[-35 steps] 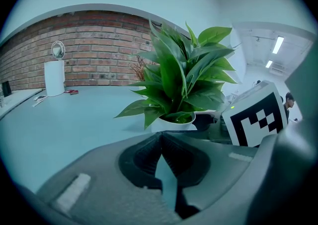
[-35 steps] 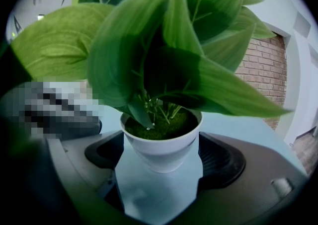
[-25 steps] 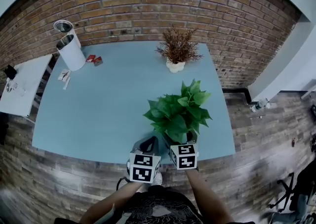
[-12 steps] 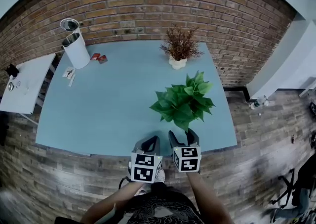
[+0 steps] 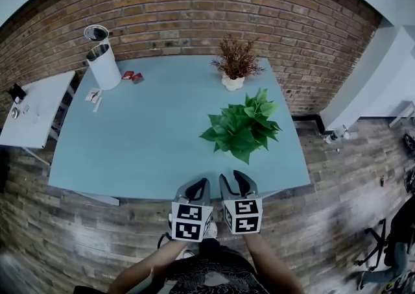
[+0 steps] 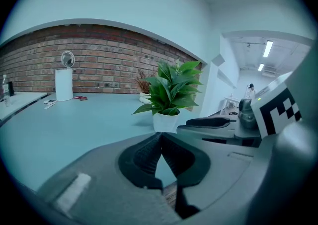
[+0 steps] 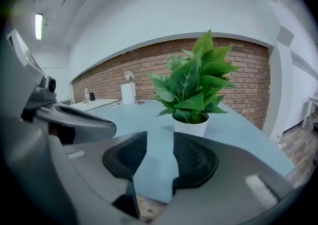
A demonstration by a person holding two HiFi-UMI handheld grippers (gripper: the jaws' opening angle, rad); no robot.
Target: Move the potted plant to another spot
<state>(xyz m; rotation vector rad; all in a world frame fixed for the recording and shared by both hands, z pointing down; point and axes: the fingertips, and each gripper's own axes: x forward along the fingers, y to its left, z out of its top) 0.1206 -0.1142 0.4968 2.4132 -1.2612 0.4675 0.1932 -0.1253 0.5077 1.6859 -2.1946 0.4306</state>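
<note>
head view: potted plant (image 5: 241,129) stands upright on the blue table (image 5: 142,130), on its right half and clear of the near edge. its green leaves spread over a small white pot. a dried brown plant (image 5: 237,65) in its own white pot stands beyond it, near the brick wall (image 5: 194,7), and the two are apart. a white cylinder (image 5: 104,67) stands at the far left corner, with small red items (image 5: 133,76) just beside it.

left gripper (image 5: 197,187) and right gripper (image 5: 236,181) sit side by side over the near table edge. both are well short of the potted plant and touch nothing.

left gripper view: left gripper (image 6: 160,138) has its pads meeting at the tips, with nothing caught between them. the potted plant (image 6: 166,119) stands ahead on the table, slightly right of the jaw line.

right gripper view: right gripper (image 7: 160,150) has a narrow gap between its pads. the jaws have just been closing, and only bare table surface shows through the gap. the potted plant (image 7: 190,125) stands ahead, upright and untouched, to the right of the jaw line.
</note>
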